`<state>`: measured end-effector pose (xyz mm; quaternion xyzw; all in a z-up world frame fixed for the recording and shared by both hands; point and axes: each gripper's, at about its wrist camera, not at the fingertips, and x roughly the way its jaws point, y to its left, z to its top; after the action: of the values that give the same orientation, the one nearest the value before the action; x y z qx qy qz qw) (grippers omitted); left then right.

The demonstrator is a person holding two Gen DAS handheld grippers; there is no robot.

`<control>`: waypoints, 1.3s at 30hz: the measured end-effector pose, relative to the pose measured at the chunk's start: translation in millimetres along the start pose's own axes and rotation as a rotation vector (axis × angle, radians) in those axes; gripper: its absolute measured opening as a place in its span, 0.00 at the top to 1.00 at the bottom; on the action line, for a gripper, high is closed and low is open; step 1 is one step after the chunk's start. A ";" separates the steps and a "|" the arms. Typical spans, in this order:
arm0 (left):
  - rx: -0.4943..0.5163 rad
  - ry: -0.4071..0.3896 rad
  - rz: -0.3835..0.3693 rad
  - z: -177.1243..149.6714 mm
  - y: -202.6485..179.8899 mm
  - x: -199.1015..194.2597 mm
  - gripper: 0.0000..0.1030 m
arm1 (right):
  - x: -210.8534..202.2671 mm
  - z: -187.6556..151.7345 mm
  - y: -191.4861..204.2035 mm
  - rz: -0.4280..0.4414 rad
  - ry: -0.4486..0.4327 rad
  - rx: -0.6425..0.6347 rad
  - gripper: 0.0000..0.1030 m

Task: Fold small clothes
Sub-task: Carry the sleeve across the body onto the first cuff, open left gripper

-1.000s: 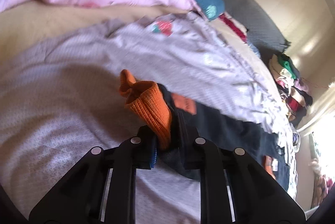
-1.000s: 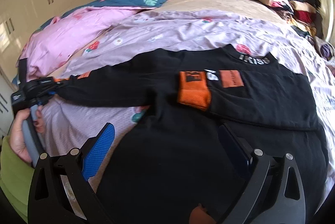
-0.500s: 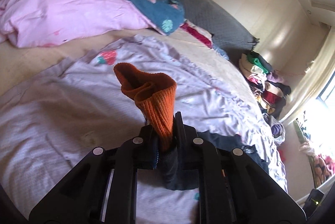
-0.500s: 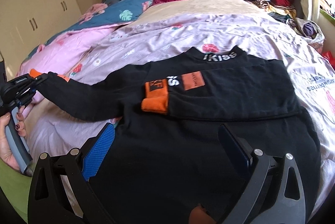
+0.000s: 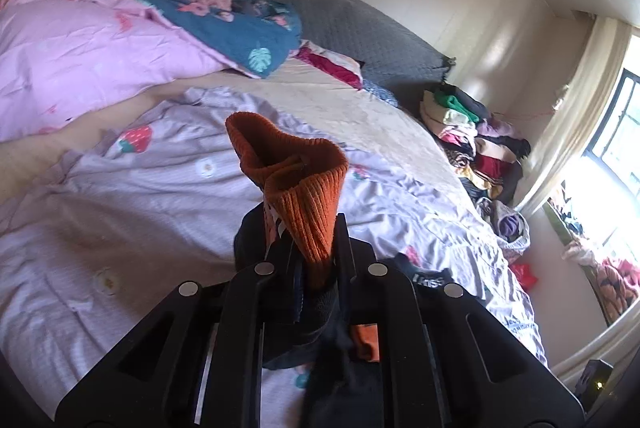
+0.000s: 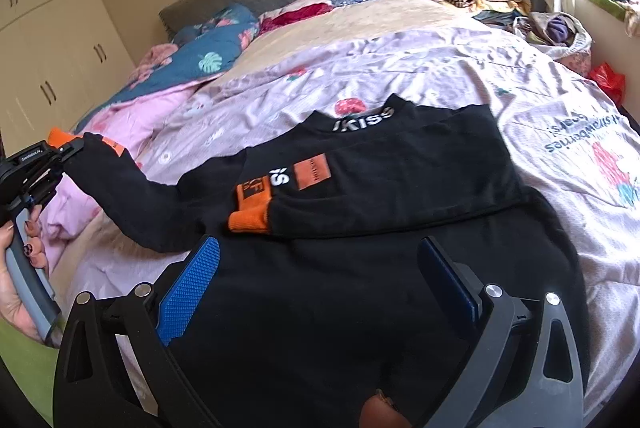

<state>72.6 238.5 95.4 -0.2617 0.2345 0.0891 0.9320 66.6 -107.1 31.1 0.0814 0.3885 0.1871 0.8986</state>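
Fingers (image 5: pixel 344 248) clamped on orange cuff (image 5: pixel 296 179)

sweater collar (image 6: pixel 362 119): white letters "IKISS" on the black neckband, seen upside down; first letter partly cut off.
sweater chest (image 6: pixel 279 176): white letters "iS", rest hidden under the folded sleeve.
orange patch (image 6: pixel 312 173): dark print, too small to read.
folded sleeve patch (image 6: pixel 253 189): black marks on orange, not legible.
bed sheet (image 6: pixel 576 143): upside-down print, "strawberries" readable; other words blurred.
left gripper (image 6: pixel 31 157): small white label on the black body, illegible.
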 end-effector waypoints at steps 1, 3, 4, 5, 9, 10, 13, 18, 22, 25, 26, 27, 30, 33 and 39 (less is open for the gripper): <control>0.009 0.001 -0.004 -0.3 -6.9 1.3 0.94 | -1.8 0.2 -2.6 0.000 -0.003 0.006 0.04; 0.020 0.004 -0.013 -0.7 -16.9 3.4 0.94 | -7.3 0.1 -9.4 -0.001 -0.011 0.021 0.04; 0.031 0.005 -0.018 -1.4 -24.2 5.5 0.94 | -9.2 -0.1 -12.4 0.000 -0.014 0.028 0.04; 0.037 0.006 -0.023 -2.1 -29.0 7.1 0.94 | -11.7 -0.4 -17.1 -0.001 -0.017 0.038 0.04; 0.070 0.014 -0.051 -5.7 -53.5 13.0 0.94 | -15.3 -0.5 -33.1 -0.014 -0.021 0.076 0.04; 0.080 0.017 -0.059 -7.4 -60.5 15.4 0.94 | -15.8 -0.2 -37.0 -0.015 -0.022 0.085 0.04; 0.102 0.027 -0.080 -12.0 -77.2 21.7 0.94 | -17.5 -1.1 -50.8 -0.022 -0.018 0.120 0.04; 0.120 0.052 -0.110 -22.3 -97.8 34.3 0.94 | -21.2 -2.6 -70.1 -0.040 -0.021 0.158 0.04; 0.143 0.082 -0.137 -32.8 -116.7 46.1 0.94 | -22.7 -4.6 -82.3 -0.051 -0.021 0.189 0.04; 0.161 0.101 -0.161 -41.4 -129.7 53.6 0.94 | -22.6 -5.6 -89.0 -0.055 -0.019 0.207 0.04; 0.169 0.107 -0.167 -44.4 -134.7 56.1 0.94 | -22.8 -4.8 -90.9 -0.057 -0.018 0.210 0.04; 0.180 0.116 -0.176 -49.3 -141.6 59.4 0.94 | -22.7 -4.8 -92.5 -0.059 -0.017 0.213 0.04; 0.200 0.143 -0.196 -60.8 -152.3 69.0 0.94 | -22.0 -4.8 -98.5 -0.070 -0.015 0.223 0.04; 0.216 0.174 -0.211 -75.4 -160.8 80.8 0.94 | -22.2 -5.1 -105.9 -0.081 -0.014 0.239 0.04; 0.253 0.243 -0.225 -105.9 -173.0 107.1 0.94 | -20.3 -8.1 -124.4 -0.107 -0.007 0.291 0.04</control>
<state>174.8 40.5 41.0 -0.1760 0.3240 -0.0779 0.9263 81.9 -229.2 2.9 0.1906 0.4123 0.0804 0.8872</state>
